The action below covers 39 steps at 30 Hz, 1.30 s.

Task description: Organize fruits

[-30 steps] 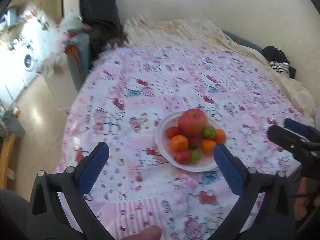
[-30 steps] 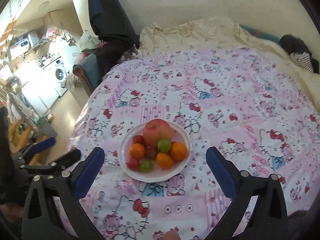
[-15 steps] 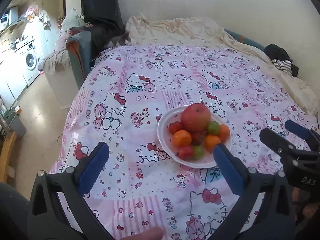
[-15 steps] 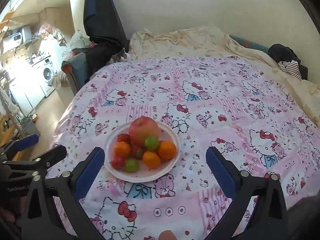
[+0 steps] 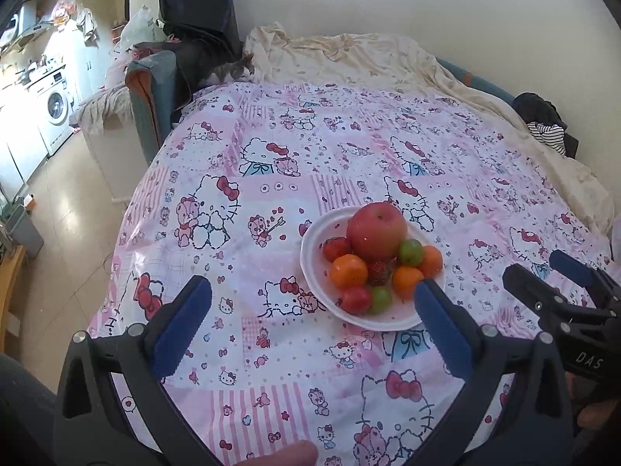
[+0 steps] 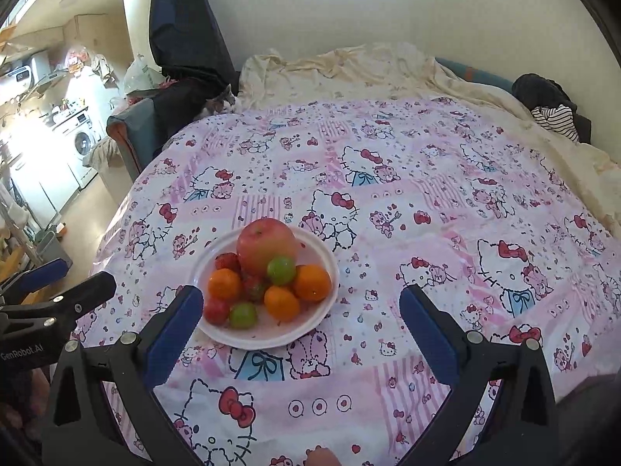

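Left wrist view: hovering above the table with the left gripper [image 5: 310,303] spread wide, jaws released and gripping nothing. Sitting ahead of the jaws, toward the right finger [image 5: 442,326], a white plate [image 5: 314,248] piled with fruit, its near right rim tucked behind that finger's blue pad. Topping the pile, a big red apple [image 5: 376,230]; crowding below it, three oranges, the nearest-left one [image 5: 348,270] bright and glossy, plus a green fruit [image 5: 410,251], a second green one [image 5: 380,299], a strawberry [image 5: 379,272] in the middle, and two small red fruits [image 5: 355,299] at the left and near edges. Showing to the right of the jaws, the right gripper [image 5: 562,275], black with blue tips, parted.

Lying under everything, a pink and white cartoon-cat tablecloth [image 5: 271,178]. Bunching beyond it, a cream sheet [image 5: 349,54]; dozing at its left end, a grey cat [image 5: 233,72]. Glowing far left, a washing machine [image 5: 54,105] in a bright kitchen.

Right wrist view: holding the right gripper [image 6: 300,314] equally wide, released, empty. Resting ahead toward the left finger [image 6: 174,330], the same plate [image 6: 330,264], touching that pad's edge in the frame; apple [image 6: 266,244] at the back, oranges [image 6: 312,281] and green fruit [image 6: 281,270] in front. Poking in from the left, the left gripper [image 6: 66,283], parted. Spreading ahead, the tablecloth [image 6: 427,202]; beyond, a striped garment [image 6: 555,116] against a pale wall.
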Each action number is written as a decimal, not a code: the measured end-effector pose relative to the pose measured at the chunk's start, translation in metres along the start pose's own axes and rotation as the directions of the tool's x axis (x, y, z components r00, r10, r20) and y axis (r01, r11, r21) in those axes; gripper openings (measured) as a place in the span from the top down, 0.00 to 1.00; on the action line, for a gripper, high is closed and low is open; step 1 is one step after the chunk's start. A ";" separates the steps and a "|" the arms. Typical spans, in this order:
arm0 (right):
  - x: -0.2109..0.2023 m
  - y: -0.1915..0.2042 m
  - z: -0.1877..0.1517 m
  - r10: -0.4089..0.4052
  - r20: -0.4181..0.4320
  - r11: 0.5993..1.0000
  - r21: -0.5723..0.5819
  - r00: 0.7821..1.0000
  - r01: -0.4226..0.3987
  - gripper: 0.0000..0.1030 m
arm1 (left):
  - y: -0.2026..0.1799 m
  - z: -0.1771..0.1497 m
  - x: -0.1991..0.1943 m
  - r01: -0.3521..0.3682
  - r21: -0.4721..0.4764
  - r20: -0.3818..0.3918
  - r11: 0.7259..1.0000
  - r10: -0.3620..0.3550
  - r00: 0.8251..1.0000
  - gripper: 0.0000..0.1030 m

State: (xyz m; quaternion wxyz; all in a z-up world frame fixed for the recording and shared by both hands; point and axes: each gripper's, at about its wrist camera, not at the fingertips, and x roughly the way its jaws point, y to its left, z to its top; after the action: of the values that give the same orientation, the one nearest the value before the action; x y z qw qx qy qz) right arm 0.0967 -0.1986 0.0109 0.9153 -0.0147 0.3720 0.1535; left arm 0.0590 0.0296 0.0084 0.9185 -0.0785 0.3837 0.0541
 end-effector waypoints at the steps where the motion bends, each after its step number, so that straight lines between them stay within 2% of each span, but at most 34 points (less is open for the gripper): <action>1: 0.000 0.000 -0.001 -0.005 0.000 1.000 -0.004 1.000 0.005 0.00 | 0.000 0.000 0.000 -0.001 0.001 0.000 1.000 0.001 1.000 0.00; 39: -0.003 -0.001 0.001 -0.013 0.005 1.000 0.002 1.000 0.013 0.00 | -0.001 0.000 -0.001 -0.006 0.005 0.000 1.000 0.006 1.000 0.00</action>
State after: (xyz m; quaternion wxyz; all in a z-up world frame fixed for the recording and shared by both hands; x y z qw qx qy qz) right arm 0.0955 -0.2001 0.0141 0.9173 -0.0157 0.3695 0.1473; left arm 0.0590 0.0288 0.0092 0.9186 -0.0751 0.3839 0.0561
